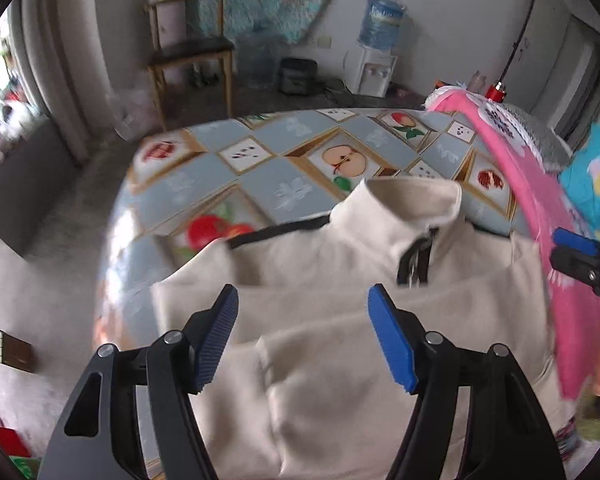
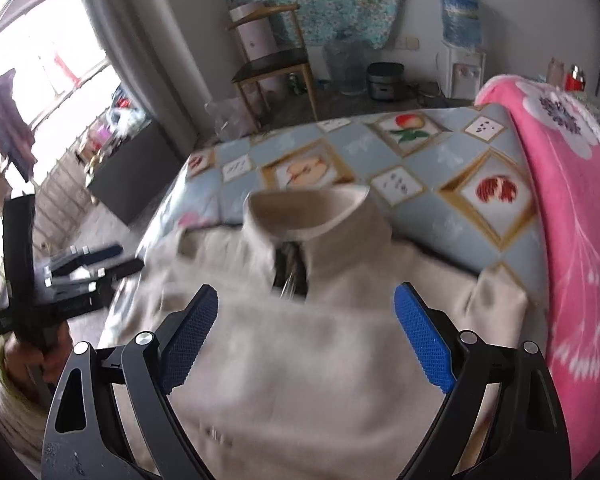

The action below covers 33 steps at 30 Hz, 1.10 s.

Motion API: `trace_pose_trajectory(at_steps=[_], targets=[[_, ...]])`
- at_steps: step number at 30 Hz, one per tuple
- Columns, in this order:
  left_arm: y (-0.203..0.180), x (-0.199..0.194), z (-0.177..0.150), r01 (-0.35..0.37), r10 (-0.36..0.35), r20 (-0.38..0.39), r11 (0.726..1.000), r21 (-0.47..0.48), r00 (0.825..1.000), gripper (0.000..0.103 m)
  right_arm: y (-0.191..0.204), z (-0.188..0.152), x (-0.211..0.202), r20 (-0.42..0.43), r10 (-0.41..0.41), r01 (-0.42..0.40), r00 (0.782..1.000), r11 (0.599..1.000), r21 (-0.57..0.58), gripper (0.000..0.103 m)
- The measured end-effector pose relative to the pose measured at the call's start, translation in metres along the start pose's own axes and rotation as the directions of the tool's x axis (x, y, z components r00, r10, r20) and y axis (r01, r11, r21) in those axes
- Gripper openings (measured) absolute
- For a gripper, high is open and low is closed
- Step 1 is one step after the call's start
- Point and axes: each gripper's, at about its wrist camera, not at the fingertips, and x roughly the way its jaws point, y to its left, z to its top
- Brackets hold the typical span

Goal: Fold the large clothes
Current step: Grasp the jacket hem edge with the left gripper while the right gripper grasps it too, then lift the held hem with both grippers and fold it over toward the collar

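Both grippers hang above a cream fleece pullover with a stand-up collar and a short dark zip (image 1: 340,320), and both have their blue-padded fingers spread wide with nothing between them. In the left wrist view the left gripper (image 1: 303,340) sits over the folded lower body of the garment; its ribbed pads (image 1: 392,344) are clear of the cloth as far as the blur allows one to judge. The right gripper (image 1: 576,248) shows at the right edge of that view, beside the garment's right shoulder.

In the right wrist view the right gripper (image 2: 306,340) is over the chest of the pullover (image 2: 320,340), just below the zip, and the left gripper (image 2: 92,264) appears at the left edge, off the side of the table, held in a hand.

The pullover lies front-up on a table covered with a pale blue oilcloth printed with fruit in gold-framed diamonds (image 1: 260,168), collar pointing away from the cameras and standing upright. A sleeve seems folded across the body, though motion blur makes the layers hard to separate.

A pink blanket with white flowers (image 2: 572,240) is heaped along the right edge of the table, touching the garment's shoulder. Behind the table stand a wooden chair with a dark seat (image 1: 188,48) and a white water dispenser topped by a blue bottle (image 1: 376,56).
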Motion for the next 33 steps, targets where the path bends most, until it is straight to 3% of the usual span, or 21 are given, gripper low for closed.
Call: trace_pose_trajectory(at_steps=[5,8,10,12,14,16,19,21,24,26,28,30,32,33], targets=[[0.000,0.063,0.056,0.121,-0.135,-0.115,0.985,-0.125,0.984,0.066,-0.035,0.060,0.060,-0.067,-0.019,0.025,0.998,0.996,0.088,0.087],[-0.012,0.096,0.077,0.090,-0.104,-0.126,0.990,-0.107,0.987,0.066,-0.049,0.076,0.094,-0.118,-0.025,0.040,0.993,0.991,0.128,0.084],[-0.018,0.112,0.083,0.052,-0.061,-0.112,0.995,-0.081,0.992,0.065,-0.056,0.079,0.114,-0.158,-0.007,0.032,0.987,0.988,0.154,0.073],[-0.022,0.119,0.086,0.064,-0.070,-0.085,0.996,-0.069,0.994,0.051,-0.062,0.075,0.122,-0.183,0.026,0.005,0.983,0.986,0.166,0.057],[-0.026,0.119,0.083,0.119,-0.123,-0.072,0.992,-0.051,0.990,0.013,-0.061,0.067,0.117,-0.168,0.073,-0.046,0.983,0.986,0.161,0.027],[-0.032,0.108,0.078,0.148,-0.148,-0.039,0.989,0.002,0.988,0.001,-0.055,0.055,0.100,-0.140,0.090,-0.074,0.986,0.991,0.114,0.012],[-0.043,0.088,0.061,0.153,-0.155,0.013,0.980,0.125,0.988,0.000,-0.044,0.036,0.074,-0.103,0.096,-0.093,0.990,0.995,0.032,0.005],[-0.049,0.080,0.049,0.169,-0.176,0.023,0.969,0.181,0.984,0.000,-0.040,0.022,0.066,-0.107,0.114,-0.114,0.988,0.993,0.008,0.004],[-0.057,0.074,0.027,0.163,-0.173,0.015,0.953,0.257,0.985,0.000,-0.030,-0.002,0.067,-0.140,0.071,-0.082,0.988,0.994,-0.075,0.004],[-0.058,0.075,0.022,0.154,-0.164,0.016,0.951,0.269,0.986,0.000,-0.028,-0.011,0.069,-0.153,0.038,-0.054,0.988,0.993,-0.101,0.004],[-0.052,0.075,0.025,0.148,-0.158,0.021,0.960,0.238,0.987,0.000,-0.037,-0.005,0.063,-0.113,0.036,-0.043,0.993,0.998,-0.055,0.006],[-0.042,0.078,0.043,0.162,-0.168,0.032,0.976,0.142,0.985,0.013,-0.053,0.013,0.056,-0.051,0.068,-0.066,0.996,0.997,0.036,0.018],[-0.035,0.083,0.060,0.189,-0.191,0.036,0.981,0.053,0.981,0.049,-0.064,0.035,0.055,-0.003,0.091,-0.090,0.996,0.991,0.103,0.048],[-0.035,0.089,0.070,0.191,-0.191,0.021,0.981,0.024,0.981,0.052,-0.066,0.051,0.065,-0.023,0.100,-0.097,0.995,0.989,0.116,0.052]])
